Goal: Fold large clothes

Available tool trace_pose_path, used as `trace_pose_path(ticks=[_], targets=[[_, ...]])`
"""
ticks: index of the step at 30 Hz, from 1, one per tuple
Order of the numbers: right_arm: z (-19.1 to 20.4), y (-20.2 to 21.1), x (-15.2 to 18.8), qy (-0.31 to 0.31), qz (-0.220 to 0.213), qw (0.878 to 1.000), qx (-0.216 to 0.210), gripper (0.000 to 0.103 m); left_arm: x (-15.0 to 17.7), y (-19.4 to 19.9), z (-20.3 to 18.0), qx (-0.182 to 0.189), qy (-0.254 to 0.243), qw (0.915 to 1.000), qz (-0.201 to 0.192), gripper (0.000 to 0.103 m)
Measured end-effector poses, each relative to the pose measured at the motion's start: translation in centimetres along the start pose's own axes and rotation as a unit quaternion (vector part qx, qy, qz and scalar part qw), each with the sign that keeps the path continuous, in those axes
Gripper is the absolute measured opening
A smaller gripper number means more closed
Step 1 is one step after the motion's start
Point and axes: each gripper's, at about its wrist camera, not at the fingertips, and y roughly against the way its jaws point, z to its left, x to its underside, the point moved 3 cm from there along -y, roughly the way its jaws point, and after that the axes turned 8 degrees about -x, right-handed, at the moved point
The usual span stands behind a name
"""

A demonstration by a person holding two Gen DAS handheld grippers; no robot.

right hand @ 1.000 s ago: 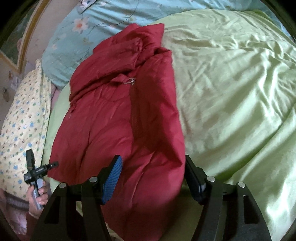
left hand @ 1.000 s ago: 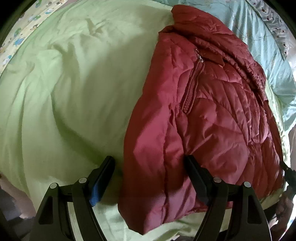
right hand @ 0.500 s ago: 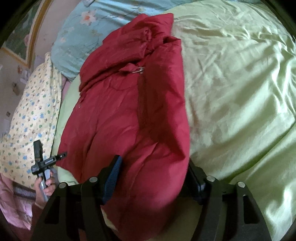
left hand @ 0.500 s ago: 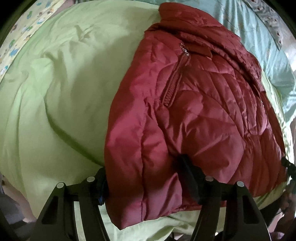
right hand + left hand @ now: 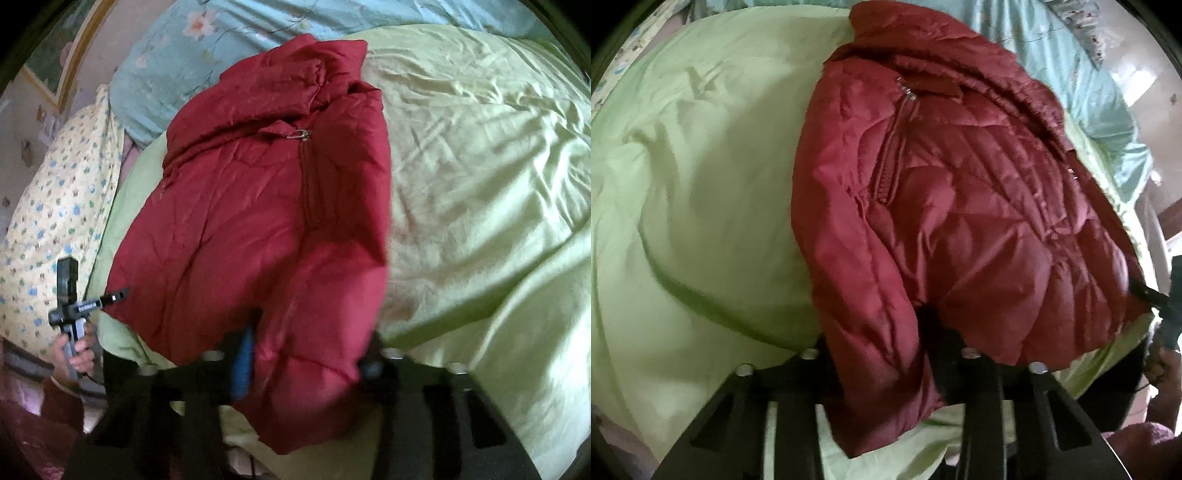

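Note:
A dark red quilted jacket (image 5: 960,206) lies zipped on a light green duvet (image 5: 701,192), collar away from me. In the left wrist view my left gripper (image 5: 875,332) has the jacket's near corner bunched between its black fingers; its jaws are closing and press on the fabric. In the right wrist view the same jacket (image 5: 258,206) runs down to my right gripper (image 5: 306,362). Its blue pad (image 5: 243,362) and the other finger squeeze the opposite hem corner, and these jaws are closing too. The left gripper (image 5: 114,295), held by a hand (image 5: 77,350), shows at the jacket's far corner.
The green duvet (image 5: 480,177) spreads wide to the right of the jacket. A pale blue flowered pillow (image 5: 221,55) lies beyond the collar. A yellow patterned pillow (image 5: 55,206) lies at the bed's left edge. A hand (image 5: 1160,365) shows at the right rim.
Both pairs of jaws have closed from wide apart onto the jacket's near hem corners, and the fabric now bunches between the fingers. The left gripper has rolled a little.

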Motion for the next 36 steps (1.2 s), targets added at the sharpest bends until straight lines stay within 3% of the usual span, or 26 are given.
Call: trace_pose_path(ticks=[5,16,19,25,36], targets=[[0.3,0.8,-0.1,-0.031,-0.022,0.999,-0.027,0.028,0.5,1.8,0.2,0.014,-0.011,0.9995,-0.028,0.019],[2.8,4.6,0.6,-0.025,-0.052,0.994,-0.091,0.025,1.9,8.3,0.7,0.047,-0.008,0.9956,-0.080,0.016],[3.5,6.1,-0.4,-0.026,-0.078,0.990,-0.115,0.024,0.4,11.1,0.4,0.056,-0.018,0.9913,-0.118,0.016],[5.0,8.1,-4.3,-0.005,-0.129,0.982,-0.139,0.024,-5.8,14.2,0.2,0.067,0.000,0.9799,-0.188,0.016],[4.9,8.0,-13.7,0.002,-0.202,0.967,-0.157,0.024,-12.9,13.3,-1.5,0.035,0.016,0.9726,-0.229,0.017]])
